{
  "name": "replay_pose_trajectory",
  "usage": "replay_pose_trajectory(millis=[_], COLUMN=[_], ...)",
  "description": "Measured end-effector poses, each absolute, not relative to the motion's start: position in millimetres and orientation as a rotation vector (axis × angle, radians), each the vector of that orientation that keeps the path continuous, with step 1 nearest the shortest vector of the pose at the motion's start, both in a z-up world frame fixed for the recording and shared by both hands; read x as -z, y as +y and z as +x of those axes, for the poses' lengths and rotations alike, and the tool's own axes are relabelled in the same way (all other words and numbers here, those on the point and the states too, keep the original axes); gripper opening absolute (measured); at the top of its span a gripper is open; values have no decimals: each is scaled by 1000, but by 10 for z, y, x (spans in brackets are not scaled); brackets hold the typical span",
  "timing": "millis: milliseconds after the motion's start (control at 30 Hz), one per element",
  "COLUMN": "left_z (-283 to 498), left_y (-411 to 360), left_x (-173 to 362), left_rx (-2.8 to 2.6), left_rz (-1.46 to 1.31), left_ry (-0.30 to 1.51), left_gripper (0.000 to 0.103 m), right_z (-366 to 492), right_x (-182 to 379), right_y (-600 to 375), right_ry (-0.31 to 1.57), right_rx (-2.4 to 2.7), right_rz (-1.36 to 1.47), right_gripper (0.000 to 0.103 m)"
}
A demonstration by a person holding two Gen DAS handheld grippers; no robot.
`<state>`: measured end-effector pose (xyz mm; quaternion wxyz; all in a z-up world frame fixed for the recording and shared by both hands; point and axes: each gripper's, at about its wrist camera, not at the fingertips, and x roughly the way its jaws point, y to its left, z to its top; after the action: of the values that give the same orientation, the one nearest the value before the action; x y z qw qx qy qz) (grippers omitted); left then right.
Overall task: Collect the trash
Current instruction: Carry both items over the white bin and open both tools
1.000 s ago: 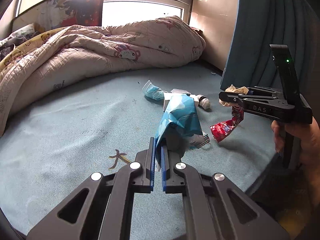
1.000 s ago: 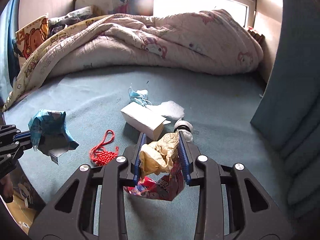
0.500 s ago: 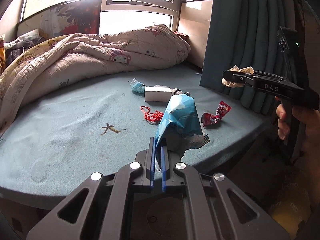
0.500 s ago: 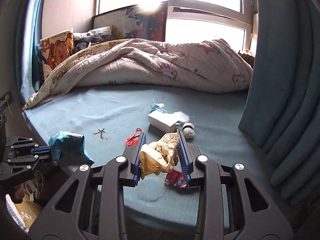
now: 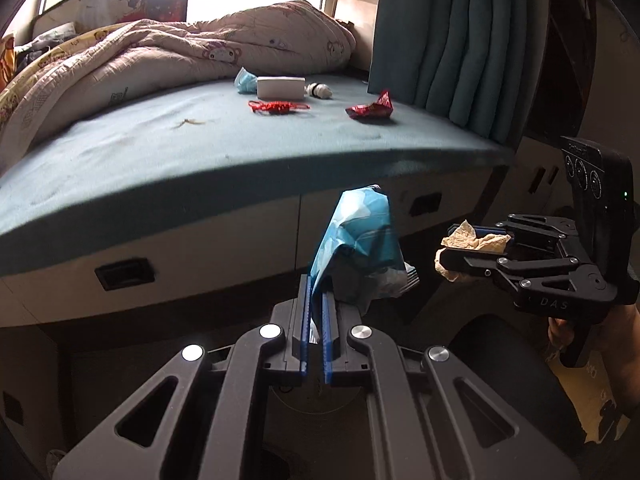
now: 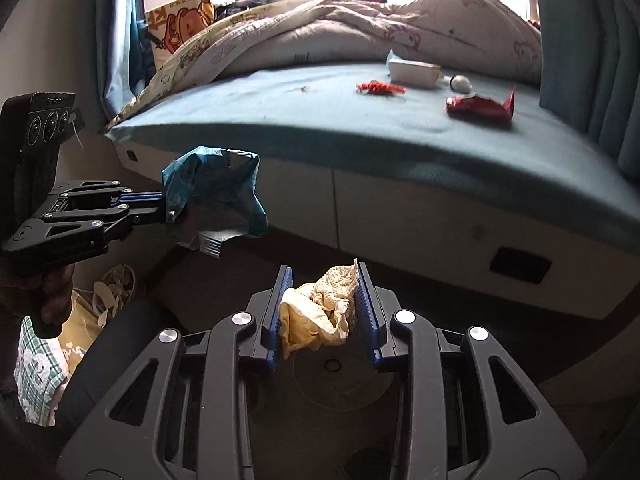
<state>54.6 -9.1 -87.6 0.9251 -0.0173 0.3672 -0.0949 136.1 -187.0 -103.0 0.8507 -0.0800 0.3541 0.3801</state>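
The left gripper (image 5: 314,308) is clamped on a blue wrapper (image 5: 358,240), and the right gripper (image 6: 324,312) grips a crumpled yellowish paper wad (image 6: 320,316); both are held in the air below the front edge of the bed (image 5: 200,168). On the mattress lie a red wrapper (image 5: 370,110), a red bead string (image 5: 276,107), a white box (image 5: 280,87), a small white bottle (image 5: 319,90) and a blue mask (image 5: 245,81) just beside the box, all in front of the rumpled quilt (image 5: 160,60).
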Motion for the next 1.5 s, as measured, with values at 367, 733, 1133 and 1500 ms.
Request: replay_pose_trajectory(millis=[367,733,1133,1500], left_z=[656,1073,1403,1495], left_y=[-201,-256,-435,-128], left_x=[2464,3338,3790,3735], left_rx=[223,212,222,33], left_rz=[-101,-127,-78,-130], left_ry=[978,1147,1239,1210], left_gripper=[4,4,15,97], right_z=[1370,1730,2046,2263], right_x=[2270,2937,3273,3584], right_y=[-1820,-1647,-1499,-1374], right_ry=[946,1073,1191,1293], right_rx=[-774,-731,-706,-659], right_rz=[-174,-134,-89,-152], right_gripper=[30,30,30,30])
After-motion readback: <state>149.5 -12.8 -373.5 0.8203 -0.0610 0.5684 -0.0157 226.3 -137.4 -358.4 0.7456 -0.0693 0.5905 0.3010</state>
